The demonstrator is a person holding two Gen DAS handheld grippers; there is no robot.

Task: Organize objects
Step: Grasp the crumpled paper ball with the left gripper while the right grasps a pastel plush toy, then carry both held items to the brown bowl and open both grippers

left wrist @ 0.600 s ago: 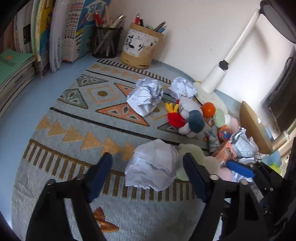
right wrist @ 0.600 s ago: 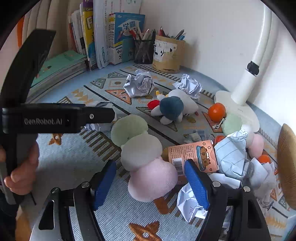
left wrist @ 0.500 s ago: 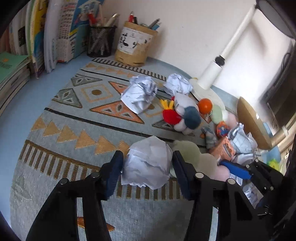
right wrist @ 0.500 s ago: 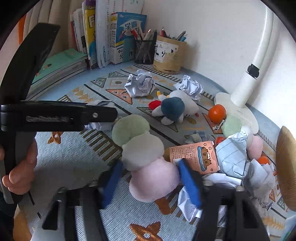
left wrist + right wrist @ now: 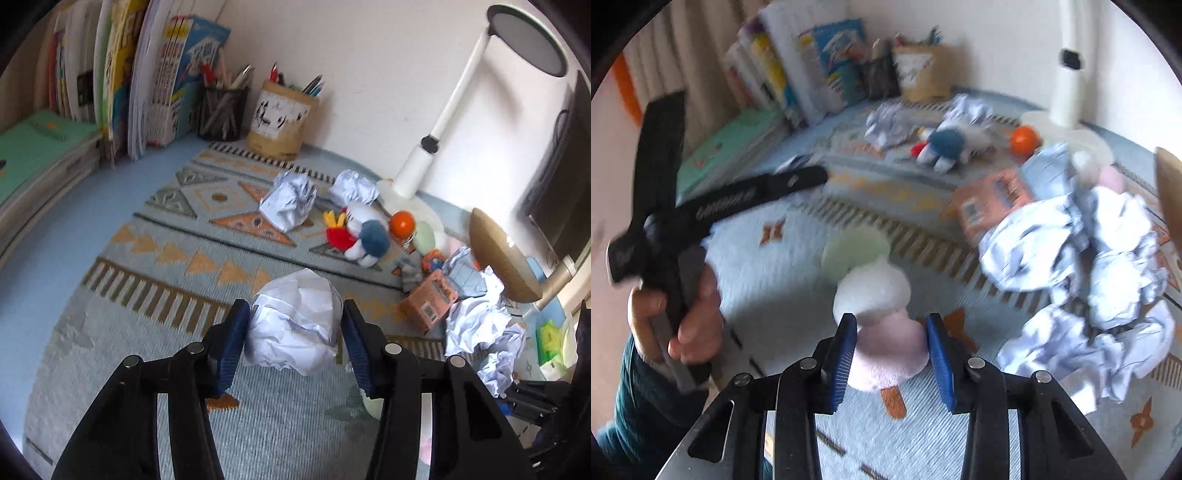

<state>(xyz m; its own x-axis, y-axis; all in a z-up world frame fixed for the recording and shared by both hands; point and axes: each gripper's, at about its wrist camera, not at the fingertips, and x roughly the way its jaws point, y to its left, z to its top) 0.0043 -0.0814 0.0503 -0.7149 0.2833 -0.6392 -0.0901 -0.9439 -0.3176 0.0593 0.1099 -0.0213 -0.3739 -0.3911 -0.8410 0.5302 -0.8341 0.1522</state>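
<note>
I see paper ball (image 5: 295, 325) between left gripper (image 5: 291, 341) pads, over rug (image 5: 147, 258) | books (image 5: 147, 74) rear left | lamp (image 5: 424, 162) rear right | plush skewer (image 5: 882, 325) between right gripper (image 5: 890, 354) pads

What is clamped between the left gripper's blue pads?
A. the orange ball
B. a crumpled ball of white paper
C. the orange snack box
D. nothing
B: in the left wrist view the left gripper has both blue pads pressed against the crumpled paper ball.

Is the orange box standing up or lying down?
Lying down. The orange box rests flat on the mat, its barcode face up, beside the crumpled paper pile.
</note>
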